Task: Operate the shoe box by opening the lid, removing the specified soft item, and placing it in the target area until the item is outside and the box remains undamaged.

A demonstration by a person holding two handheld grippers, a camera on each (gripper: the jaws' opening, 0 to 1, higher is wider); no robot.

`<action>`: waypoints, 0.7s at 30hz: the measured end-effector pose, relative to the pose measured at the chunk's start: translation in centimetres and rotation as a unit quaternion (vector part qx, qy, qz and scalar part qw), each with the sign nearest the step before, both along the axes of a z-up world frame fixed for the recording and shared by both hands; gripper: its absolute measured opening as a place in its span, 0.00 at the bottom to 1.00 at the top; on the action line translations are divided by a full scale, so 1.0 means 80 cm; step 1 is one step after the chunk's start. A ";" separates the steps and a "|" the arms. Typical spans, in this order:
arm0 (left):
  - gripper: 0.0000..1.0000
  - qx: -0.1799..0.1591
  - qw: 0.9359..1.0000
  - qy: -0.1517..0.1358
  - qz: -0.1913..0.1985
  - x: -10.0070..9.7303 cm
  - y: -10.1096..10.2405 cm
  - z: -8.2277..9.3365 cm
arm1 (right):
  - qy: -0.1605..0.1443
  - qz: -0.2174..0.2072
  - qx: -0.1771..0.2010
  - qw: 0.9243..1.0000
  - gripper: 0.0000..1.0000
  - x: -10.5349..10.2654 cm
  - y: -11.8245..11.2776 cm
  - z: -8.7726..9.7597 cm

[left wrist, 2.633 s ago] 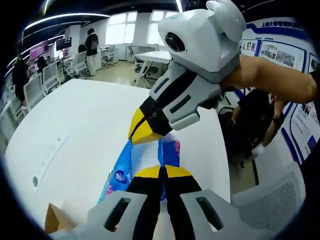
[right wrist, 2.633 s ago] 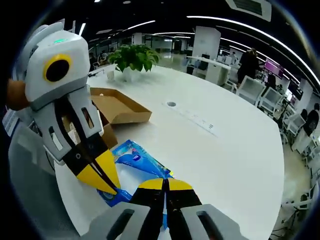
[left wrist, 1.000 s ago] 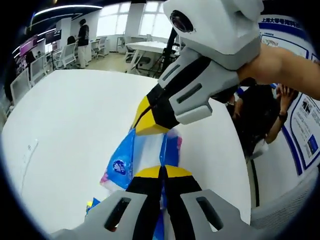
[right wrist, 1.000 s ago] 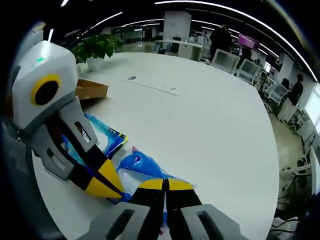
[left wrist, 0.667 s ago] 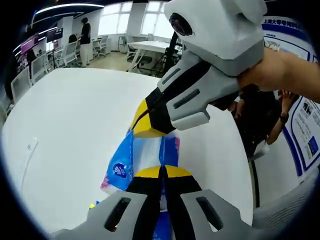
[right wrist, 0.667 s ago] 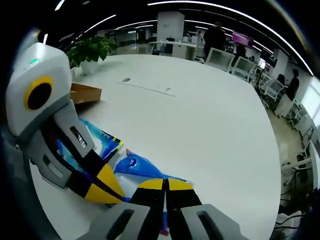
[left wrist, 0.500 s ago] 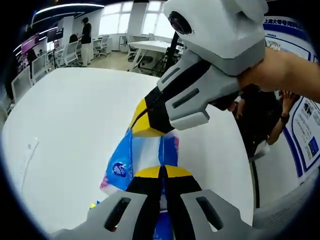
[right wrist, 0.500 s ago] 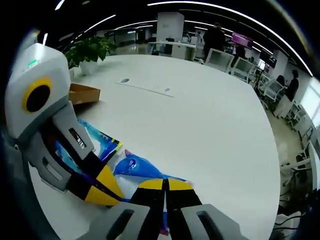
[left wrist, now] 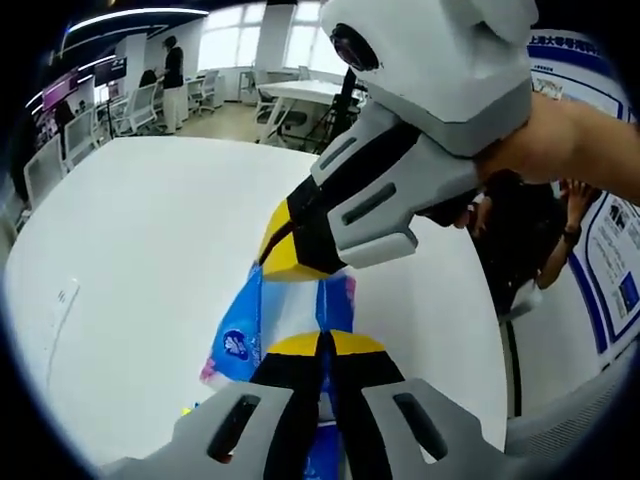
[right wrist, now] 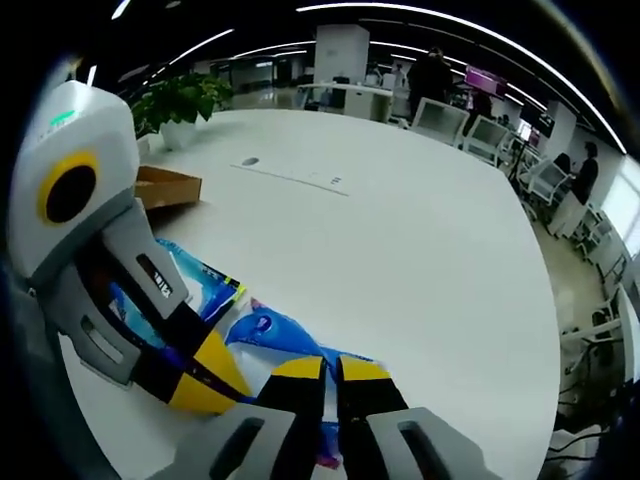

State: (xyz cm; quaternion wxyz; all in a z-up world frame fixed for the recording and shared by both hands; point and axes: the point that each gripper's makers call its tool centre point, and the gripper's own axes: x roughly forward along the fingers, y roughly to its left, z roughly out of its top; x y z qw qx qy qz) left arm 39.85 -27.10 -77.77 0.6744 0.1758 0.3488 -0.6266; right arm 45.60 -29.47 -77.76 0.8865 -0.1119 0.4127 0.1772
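A soft blue packet (left wrist: 238,338) with white and pink print lies on the white table (left wrist: 150,230), stretched between both grippers. My left gripper (left wrist: 320,344) is shut on its near end. The right gripper (left wrist: 298,250) comes in from the upper right and pinches the far end. In the right gripper view the same blue packet (right wrist: 272,330) runs under my right gripper (right wrist: 330,368), whose jaws stand a sliver apart on it. The left gripper (right wrist: 213,378) bites the packet from the left. The brown cardboard shoe box (right wrist: 165,185) lies open at the left.
A second blue packet (right wrist: 205,282) lies on the table (right wrist: 420,240) between the box and the left gripper. A potted plant (right wrist: 185,98) stands at the far left, with a cable port strip (right wrist: 290,175) beyond. Chairs (left wrist: 70,150), desks and people surround the table.
The right gripper's jaws have parted very slightly on the packet. Both views are otherwise nearly as they were half a second ago.
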 end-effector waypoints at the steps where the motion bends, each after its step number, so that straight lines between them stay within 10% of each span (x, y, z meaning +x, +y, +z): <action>1: 0.02 0.001 1.000 0.000 -0.002 -0.002 0.000 0.001 | -0.002 0.000 -0.001 1.000 0.00 0.000 0.000 0.002; 21: 0.15 -0.009 1.000 -0.025 -0.012 0.005 0.027 0.034 | -0.030 0.033 -0.010 0.999 0.03 -0.010 0.010 0.044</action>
